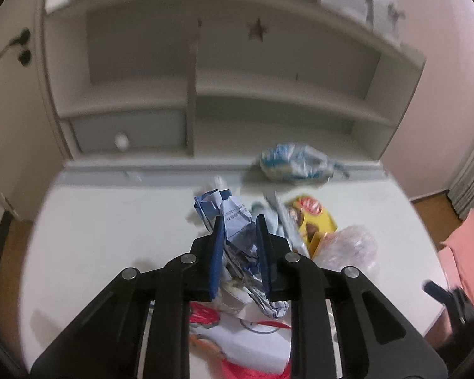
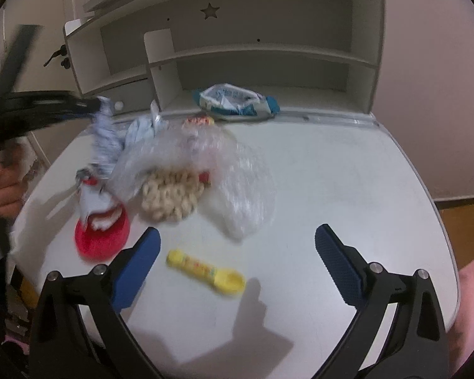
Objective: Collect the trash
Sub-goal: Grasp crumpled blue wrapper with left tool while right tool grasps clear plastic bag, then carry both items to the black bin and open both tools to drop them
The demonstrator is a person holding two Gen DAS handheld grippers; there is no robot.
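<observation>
Two tongs: left tongs [image 1: 239,224] clamp a crumpled wrapper [image 1: 237,221], right tongs [image 2: 237,243] gape wide.

The setting is a home, most likely a child's bedroom or study corner. A white desk [image 2: 331,173] with a rounded front edge carries a white shelf hutch [image 2: 268,53] with a star-shaped cutout [image 2: 209,10] and a small drawer [image 1: 128,135] with a round knob. Pale pink walls [image 1: 452,94], wooden flooring [image 2: 464,221] and a door handle [image 2: 58,57] on the left complete the domestic look.
</observation>
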